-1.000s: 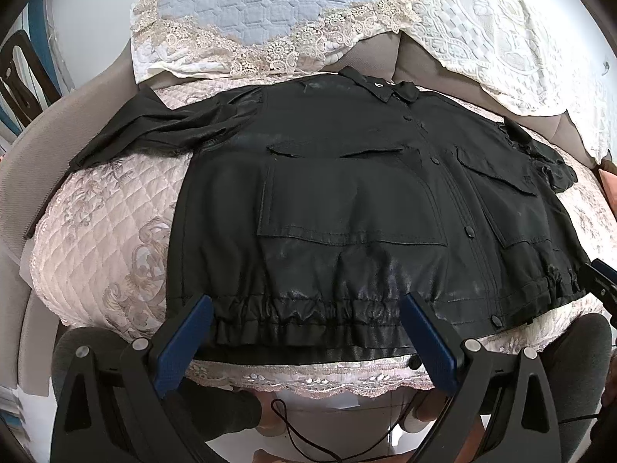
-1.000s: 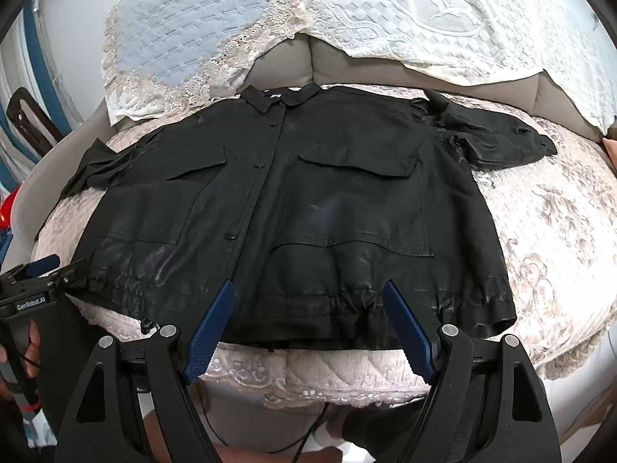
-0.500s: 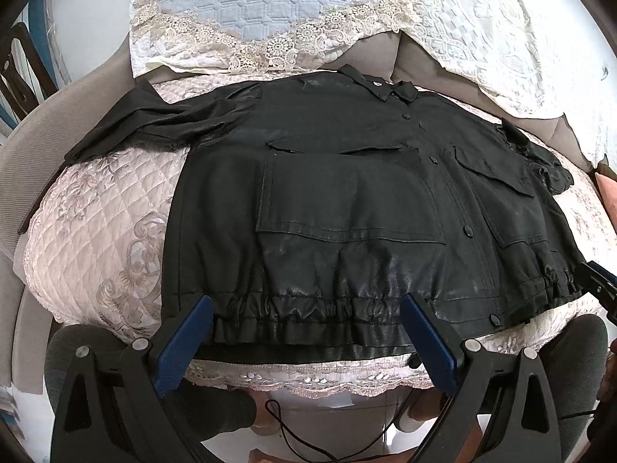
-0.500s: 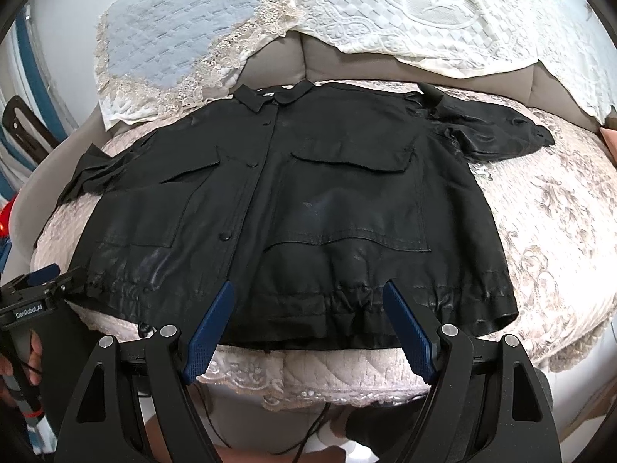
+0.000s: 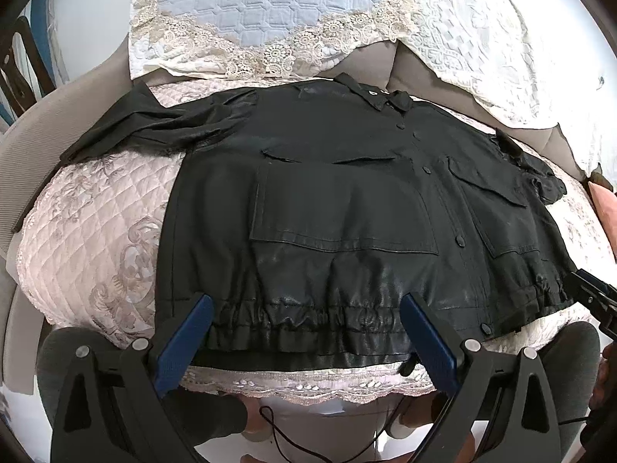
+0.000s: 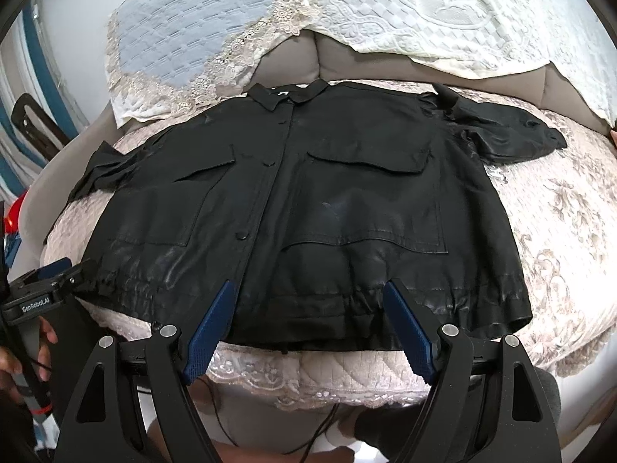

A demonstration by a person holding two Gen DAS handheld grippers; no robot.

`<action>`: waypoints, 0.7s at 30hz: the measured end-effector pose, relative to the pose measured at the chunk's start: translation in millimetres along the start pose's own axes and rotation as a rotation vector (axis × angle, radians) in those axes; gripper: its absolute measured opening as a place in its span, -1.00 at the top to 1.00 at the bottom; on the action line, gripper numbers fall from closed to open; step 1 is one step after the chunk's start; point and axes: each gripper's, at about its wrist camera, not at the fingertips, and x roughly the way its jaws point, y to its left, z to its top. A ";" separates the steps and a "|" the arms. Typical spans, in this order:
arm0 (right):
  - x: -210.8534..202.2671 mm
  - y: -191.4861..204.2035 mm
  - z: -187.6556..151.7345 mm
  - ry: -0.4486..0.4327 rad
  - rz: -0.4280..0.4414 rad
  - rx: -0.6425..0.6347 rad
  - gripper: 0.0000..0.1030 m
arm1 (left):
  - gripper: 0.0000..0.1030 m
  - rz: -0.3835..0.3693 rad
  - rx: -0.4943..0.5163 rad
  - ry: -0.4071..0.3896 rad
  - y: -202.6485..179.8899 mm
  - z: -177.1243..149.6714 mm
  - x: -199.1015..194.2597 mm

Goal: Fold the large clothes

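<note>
A black leather-look jacket [image 5: 347, 208] lies flat, front up and buttoned, on a quilted pink sofa cover [image 5: 96, 231]; it also shows in the right wrist view [image 6: 347, 200]. Its collar points away and its gathered hem is nearest me. One sleeve [image 5: 154, 127] is spread to the left, the other sleeve [image 6: 513, 135] to the right. My left gripper [image 5: 304, 332] is open and empty, hovering over the hem's left half. My right gripper [image 6: 308, 320] is open and empty over the hem's right half. Neither touches the cloth.
Lace-edged blue and white covers [image 5: 270, 11] drape the sofa back behind the jacket. A dark chair frame [image 5: 19, 65] stands at far left. The other gripper shows at each view's edge [image 6: 42, 293]. A pink cushion [image 5: 605, 208] lies at the right.
Both grippers have shifted slightly nearer the jacket's hem. The jacket has not moved and both jaws stay open.
</note>
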 end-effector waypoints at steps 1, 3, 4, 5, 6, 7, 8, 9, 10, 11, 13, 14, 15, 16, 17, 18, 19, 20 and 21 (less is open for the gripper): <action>0.0 0.2 0.4 0.002 -0.002 0.002 -0.55 | -0.91 0.001 0.001 0.001 -0.4 -0.1 0.3; -0.7 -0.5 1.1 -0.001 -0.008 0.004 -0.55 | -0.91 0.005 0.005 0.011 -1.7 -0.7 2.1; -0.9 -0.2 1.4 -0.002 -0.010 0.001 -0.55 | -0.91 0.002 0.005 0.014 -2.1 -1.1 2.7; -0.9 0.0 1.7 0.000 -0.011 -0.001 -0.55 | -0.91 0.000 0.005 0.017 -2.3 -1.5 3.4; -0.9 0.2 1.9 0.003 -0.015 -0.004 -0.55 | -0.91 0.000 0.006 0.018 -2.7 -1.9 3.7; -0.9 0.5 2.0 0.005 -0.019 -0.007 -0.55 | -0.91 -0.001 0.009 0.018 -3.2 -2.2 3.9; -1.1 0.6 2.2 0.006 -0.021 -0.009 -0.55 | -0.91 0.003 0.012 0.018 -3.6 -2.2 4.3; -1.0 0.5 2.4 0.007 -0.022 -0.010 -0.55 | -0.91 0.009 0.015 0.016 -3.8 -2.2 4.6; -1.1 0.8 2.8 0.005 -0.022 -0.010 -0.55 | -0.91 0.015 0.017 0.015 -3.8 -2.2 4.8; -1.1 1.1 2.8 0.004 -0.022 -0.009 -0.55 | -0.91 0.012 0.017 0.016 -3.8 -2.1 5.1; -0.7 1.2 2.9 0.009 -0.023 -0.010 -0.55 | -0.91 0.008 0.018 0.017 -3.5 -2.0 5.4; -0.5 1.2 3.0 0.012 -0.024 -0.009 -0.55 | -0.91 0.008 0.018 0.014 -3.7 -1.8 5.4; -0.3 1.8 3.2 0.011 -0.023 -0.008 -0.55 | -0.91 0.005 0.018 0.013 -3.3 -1.8 5.4; -0.2 2.0 3.2 0.013 -0.022 -0.008 -0.55 | -0.91 -0.002 0.016 0.014 -2.8 -1.8 5.9; 0.2 2.7 3.7 0.011 -0.024 -0.010 -0.55 | -0.91 -0.004 0.013 0.017 -2.2 -1.7 6.5; 0.4 3.1 4.0 0.011 -0.024 -0.010 -0.55 | -0.91 -0.005 0.010 0.018 -1.6 -1.7 7.1; 0.5 3.7 4.3 0.010 -0.022 -0.010 -0.55 | -0.91 -0.009 0.007 0.019 -1.0 -2.2 6.8; 0.7 4.3 4.7 0.009 -0.020 -0.011 -0.55 | -0.91 -0.011 0.005 0.021 -0.5 -2.4 7.0; 1.0 4.9 4.9 0.002 -0.019 -0.012 -0.55 | -0.91 -0.013 0.002 0.024 0.2 -2.9 7.4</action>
